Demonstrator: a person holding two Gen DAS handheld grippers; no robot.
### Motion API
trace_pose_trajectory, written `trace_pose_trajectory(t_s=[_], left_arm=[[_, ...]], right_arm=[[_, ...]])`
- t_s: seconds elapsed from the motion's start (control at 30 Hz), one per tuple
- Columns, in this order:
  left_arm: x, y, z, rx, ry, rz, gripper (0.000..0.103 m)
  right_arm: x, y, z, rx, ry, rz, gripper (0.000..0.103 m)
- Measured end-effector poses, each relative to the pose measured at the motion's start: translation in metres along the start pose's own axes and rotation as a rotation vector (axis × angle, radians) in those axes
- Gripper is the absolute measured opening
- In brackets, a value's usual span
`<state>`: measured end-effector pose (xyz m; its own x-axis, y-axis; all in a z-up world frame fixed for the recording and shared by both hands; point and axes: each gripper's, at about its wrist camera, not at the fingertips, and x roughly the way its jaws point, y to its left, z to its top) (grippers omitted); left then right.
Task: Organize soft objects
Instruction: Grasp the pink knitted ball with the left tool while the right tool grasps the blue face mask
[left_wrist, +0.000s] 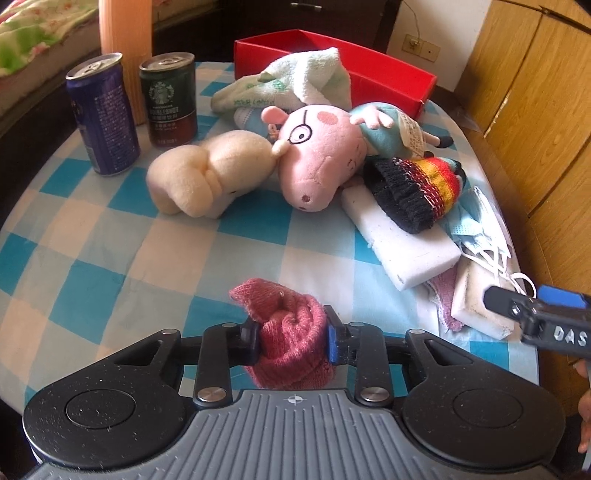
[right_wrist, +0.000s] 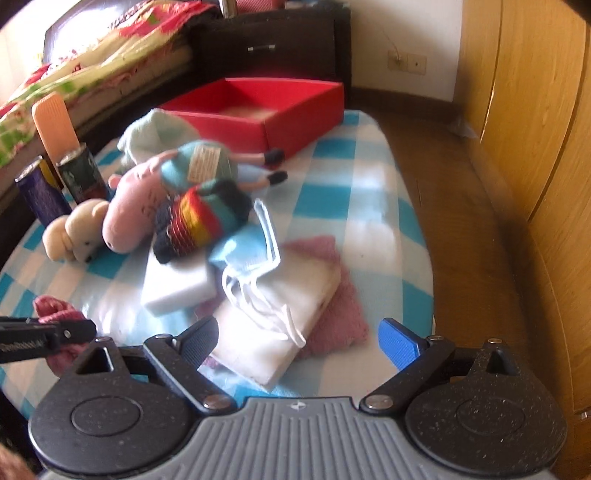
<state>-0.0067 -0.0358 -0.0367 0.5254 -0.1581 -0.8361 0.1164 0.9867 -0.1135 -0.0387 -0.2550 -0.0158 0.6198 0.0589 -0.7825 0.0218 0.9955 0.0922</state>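
Barely started, I'd say. The red box (right_wrist: 258, 110) at the top of the right wrist view looks empty, and the pig plush (left_wrist: 321, 158), cream plush (left_wrist: 203, 177), striped knit hat (left_wrist: 417, 188), towel (left_wrist: 295, 81), sponges and face masks (left_wrist: 480, 236) all sit piled mid-frame on the checked tablecloth (left_wrist: 110, 240). The left gripper (left_wrist: 291, 339) is pinched down on a pink knit sock (left_wrist: 288, 325) at bottom centre. The right gripper (right_wrist: 299, 343) is wide open, holding nothing, hovering over a white sponge (right_wrist: 280, 314) at lower centre.
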Motion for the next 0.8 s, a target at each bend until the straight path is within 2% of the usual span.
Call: trace_pose_trajectory(t_s=[0.07,0.13,0.23,0.3,0.43,0.53,0.6,0.63,0.8], left_arm=[[0.001,-0.001,0.0,0.006,0.006,-0.011,0.033],[0.002,-0.002,0.0,0.003,0.018,-0.031,0.033],[0.0,-0.002,0.001,0.01,0.01,-0.042,0.034],[-0.003,-0.001,0.002,0.013,-0.004,-0.046,0.034],[-0.004,0.0,0.004,0.014,-0.005,-0.059,0.034],[-0.003,0.0,0.004,0.01,0.006,-0.073,0.035],[-0.003,0.0,0.003,0.016,0.004,-0.073,0.036],[-0.003,0.001,0.003,0.014,0.003,-0.07,0.036],[-0.002,0.005,0.003,-0.016,0.018,-0.082,0.037]], right_arm=[[0.006,0.002,0.003,0.003,0.004,0.001,0.068],[0.017,0.004,0.007,0.018,0.025,-0.011,0.067],[0.026,-0.002,0.014,0.126,0.09,0.066,0.067],[0.024,-0.006,0.021,0.149,0.096,0.053,0.067],[0.008,-0.003,0.034,0.091,-0.009,-0.002,0.068],[0.027,0.006,0.045,0.01,0.028,-0.012,0.067],[0.037,0.005,0.05,0.024,0.063,0.023,0.056],[0.04,0.005,0.051,0.021,0.07,0.029,0.054],[0.041,0.009,0.059,-0.032,0.032,0.049,0.037]])
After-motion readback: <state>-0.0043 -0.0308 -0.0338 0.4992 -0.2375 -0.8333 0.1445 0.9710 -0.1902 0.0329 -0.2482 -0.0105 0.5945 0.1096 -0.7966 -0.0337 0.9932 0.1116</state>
